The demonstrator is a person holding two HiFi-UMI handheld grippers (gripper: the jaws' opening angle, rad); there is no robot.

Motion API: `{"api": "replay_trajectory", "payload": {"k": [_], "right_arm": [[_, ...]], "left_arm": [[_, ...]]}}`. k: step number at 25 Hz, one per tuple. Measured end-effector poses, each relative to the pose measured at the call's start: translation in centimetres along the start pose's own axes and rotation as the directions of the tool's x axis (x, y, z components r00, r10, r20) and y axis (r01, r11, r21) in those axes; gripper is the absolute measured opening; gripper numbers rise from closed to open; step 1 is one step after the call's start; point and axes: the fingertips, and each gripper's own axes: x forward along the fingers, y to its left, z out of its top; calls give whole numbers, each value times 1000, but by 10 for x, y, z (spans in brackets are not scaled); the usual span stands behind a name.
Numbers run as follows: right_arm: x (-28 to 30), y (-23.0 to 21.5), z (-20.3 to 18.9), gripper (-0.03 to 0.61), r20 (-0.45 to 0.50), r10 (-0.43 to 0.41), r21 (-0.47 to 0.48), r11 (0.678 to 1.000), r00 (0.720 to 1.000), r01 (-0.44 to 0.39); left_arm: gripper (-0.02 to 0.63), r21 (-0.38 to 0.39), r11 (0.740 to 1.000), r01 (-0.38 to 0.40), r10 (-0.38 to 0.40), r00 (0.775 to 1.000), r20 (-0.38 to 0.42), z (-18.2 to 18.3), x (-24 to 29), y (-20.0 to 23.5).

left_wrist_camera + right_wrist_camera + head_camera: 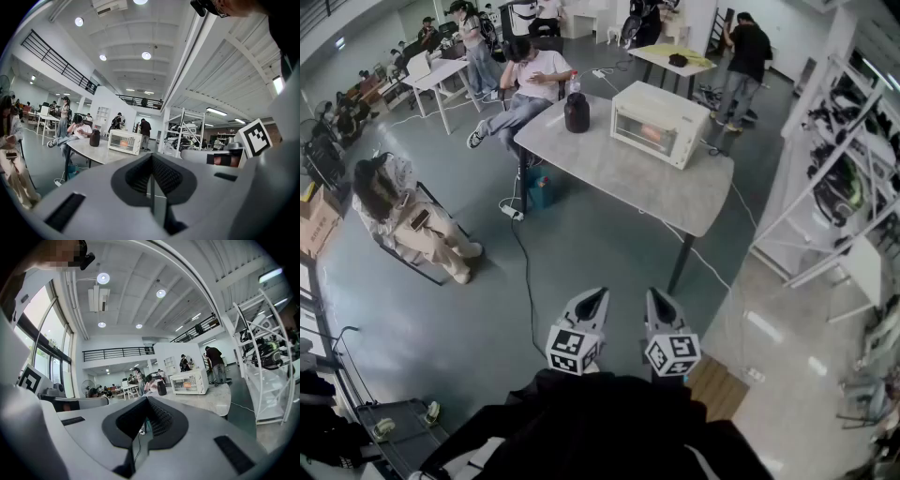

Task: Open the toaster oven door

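- Left gripper [592,302] and right gripper [660,302]: jaws pressed together, holding nothing, tucked near the body; likely carried idle, reach not yet begun.
- Toaster oven [660,123]: door closed, on table [609,178], well ahead.

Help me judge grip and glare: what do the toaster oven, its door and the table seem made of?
Toaster oven: cream painted metal, probably; smooth, matte panels.
Door: glass pane, likely; orange interior shows through.
Table: pale stone-look top, perhaps laminate; faint mottling, dark slim legs.
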Motion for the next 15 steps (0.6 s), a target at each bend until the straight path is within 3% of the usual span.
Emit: {"api": "replay_trajectory", "payload": {"k": [15], "right_arm": [[34, 3, 3, 4, 12, 18, 23, 1000, 1000, -18]], "left_arm": [[3, -37, 999, 0, 1, 1000, 16, 9, 11, 32]]}}
